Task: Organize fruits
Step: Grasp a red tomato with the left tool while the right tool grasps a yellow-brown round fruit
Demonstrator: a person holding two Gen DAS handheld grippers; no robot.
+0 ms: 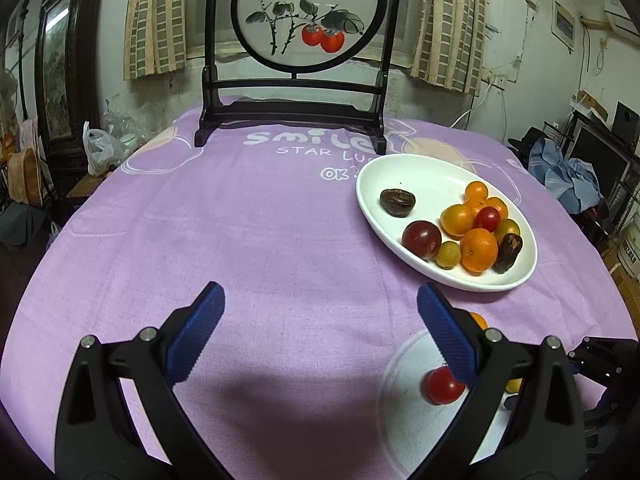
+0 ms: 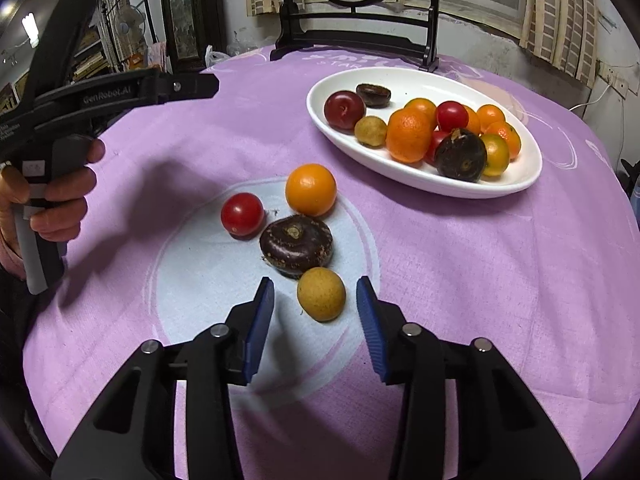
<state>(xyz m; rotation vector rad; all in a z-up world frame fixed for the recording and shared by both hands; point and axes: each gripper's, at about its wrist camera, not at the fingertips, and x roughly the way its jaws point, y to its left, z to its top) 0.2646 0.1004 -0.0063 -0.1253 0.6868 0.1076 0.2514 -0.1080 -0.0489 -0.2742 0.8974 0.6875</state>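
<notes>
Left gripper jaws wide apart, empty; right gripper jaws apart, flanking tan fruit

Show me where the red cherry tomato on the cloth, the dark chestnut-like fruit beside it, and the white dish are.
Red cherry tomato (image 2: 242, 215), right wrist view, middle of its skin.
Dark fruit (image 2: 296, 245), right wrist view, its top face.
White dish (image 2: 408, 80), right wrist view, bare inner floor.

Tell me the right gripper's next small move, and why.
Probably ease the right gripper forward and down around the tan fruit, then close. That fruit lies on the cloth just ahead of its open fingers, nearest of four loose ones outside the dish.
</notes>
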